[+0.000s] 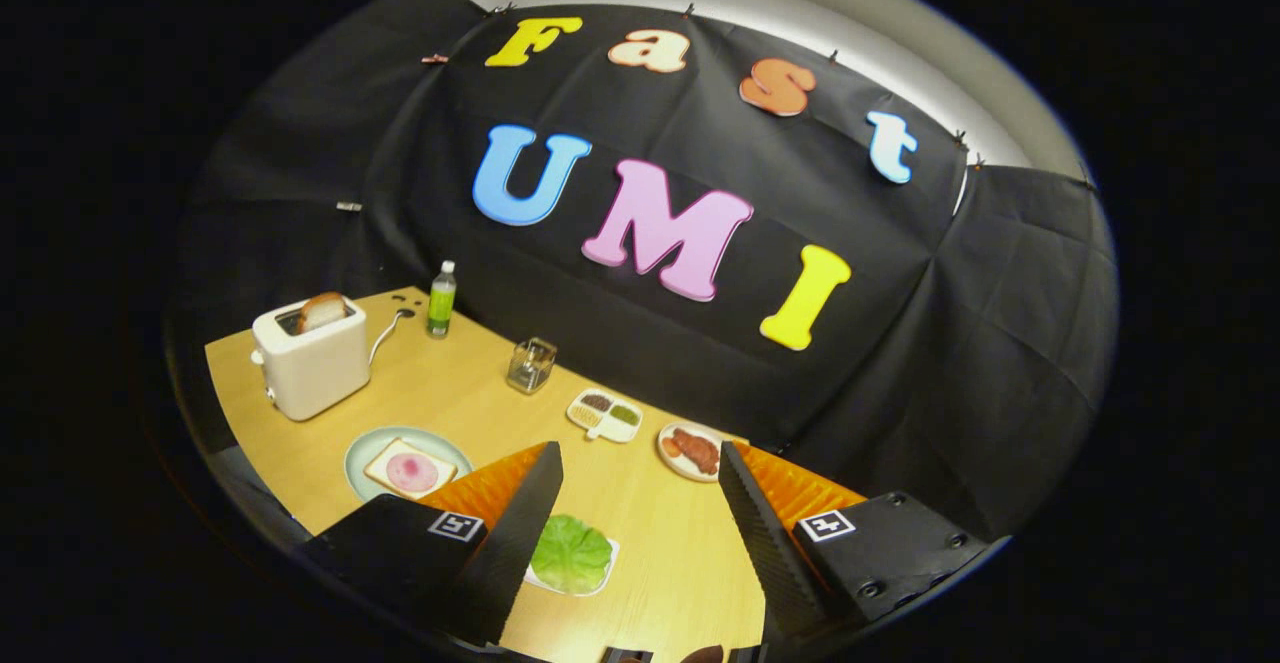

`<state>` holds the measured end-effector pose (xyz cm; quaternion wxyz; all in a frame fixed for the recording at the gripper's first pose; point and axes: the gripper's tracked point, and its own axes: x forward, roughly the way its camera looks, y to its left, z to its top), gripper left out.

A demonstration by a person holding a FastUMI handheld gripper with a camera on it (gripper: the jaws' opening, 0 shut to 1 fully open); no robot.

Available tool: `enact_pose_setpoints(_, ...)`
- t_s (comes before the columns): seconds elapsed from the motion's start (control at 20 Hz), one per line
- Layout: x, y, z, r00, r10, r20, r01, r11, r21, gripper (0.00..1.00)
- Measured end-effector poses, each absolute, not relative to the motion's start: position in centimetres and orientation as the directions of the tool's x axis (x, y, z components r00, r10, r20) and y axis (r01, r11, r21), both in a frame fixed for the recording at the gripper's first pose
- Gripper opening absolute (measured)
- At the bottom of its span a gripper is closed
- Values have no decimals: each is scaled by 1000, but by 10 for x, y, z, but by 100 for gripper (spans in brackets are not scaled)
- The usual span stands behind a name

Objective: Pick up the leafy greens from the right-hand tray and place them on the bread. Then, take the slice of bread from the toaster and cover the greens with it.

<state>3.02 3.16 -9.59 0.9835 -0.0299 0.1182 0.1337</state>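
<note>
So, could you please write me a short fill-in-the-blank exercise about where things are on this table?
1. A slice of bread sticks up out of the ____.
2. The bread on the round plate is topped with a pink slice of ____.
3. The leafy greens lie on a small tray between the fingers of the claw, which is ____.
4. The green bottle stands upright beside the toaster's ____.

Missing words: toaster; meat; open; cord

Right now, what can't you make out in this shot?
- Leafy greens and their tray: near side hidden behind one finger of the open tongs.
- Toaster bread slice: lower part inside the slot.
- Divided dish: contents too small to identify.
</note>
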Motion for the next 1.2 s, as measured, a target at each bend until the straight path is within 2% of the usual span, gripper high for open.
enact_pose_setpoints(0.25,40,65,-213,787,384,-482,-429,903,18,97)
enact_pose_setpoints(0.5,47,98,-285,645,455,-614,-498,860,114,96)
enact_pose_setpoints(0.55,49,106,-297,612,469,-636,-505,851,141,92)
enact_pose_setpoints(0.65,56,117,-318,564,485,-668,-500,845,192,86)
enact_pose_setpoints(1.0,73,125,-367,455,492,-742,-493,833,251,86)
enact_pose_setpoints(1.1,75,126,-376,427,501,-753,-494,826,270,80)
enact_pose_setpoints(1.2,76,127,-383,401,506,-764,-491,822,288,78)
